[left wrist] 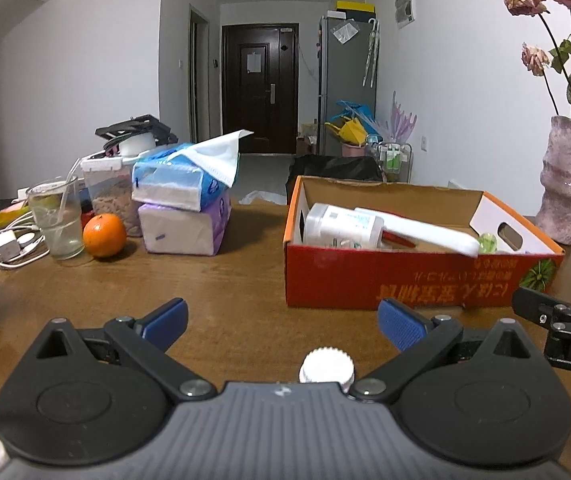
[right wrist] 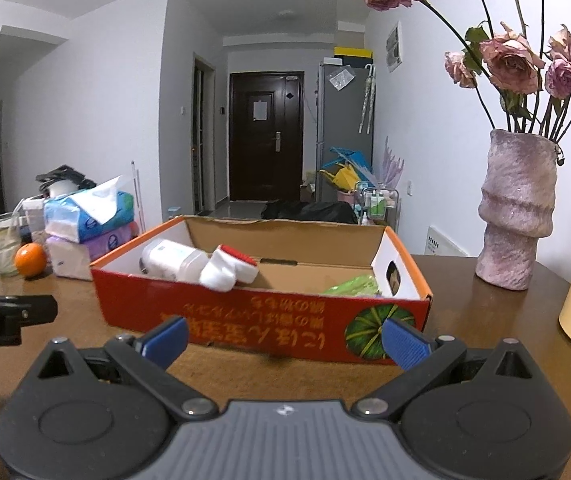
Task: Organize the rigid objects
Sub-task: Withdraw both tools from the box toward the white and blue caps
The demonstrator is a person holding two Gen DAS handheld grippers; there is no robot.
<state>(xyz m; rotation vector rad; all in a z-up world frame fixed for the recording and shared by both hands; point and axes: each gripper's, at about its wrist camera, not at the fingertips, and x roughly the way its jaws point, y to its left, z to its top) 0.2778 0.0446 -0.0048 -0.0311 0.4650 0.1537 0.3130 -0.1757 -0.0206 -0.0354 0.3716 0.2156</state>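
— Ahead of both your grippers, what lies where?

— Your left gripper (left wrist: pixel 283 322) and right gripper (right wrist: pixel 285 340) both stand wide open, holding nothing. The open red cardboard box (right wrist: pixel 265 320) sits on the brown wooden table (left wrist: pixel 213 288) just beyond the right one, ahead and to the right of the left.

— And what's inside?

— A white plastic jar (left wrist: pixel 341 226) lies on its side at the box's left end, a white red-trimmed brush (right wrist: pixel 229 268) beside it, long axis roughly across. I'd judge your right hand nearer.

Bottle (left wrist: pixel 341 226) in box (left wrist: pixel 417 280) mid-table; tissue packs (left wrist: pixel 183 208) left; vase (left wrist: pixel 565 184) right
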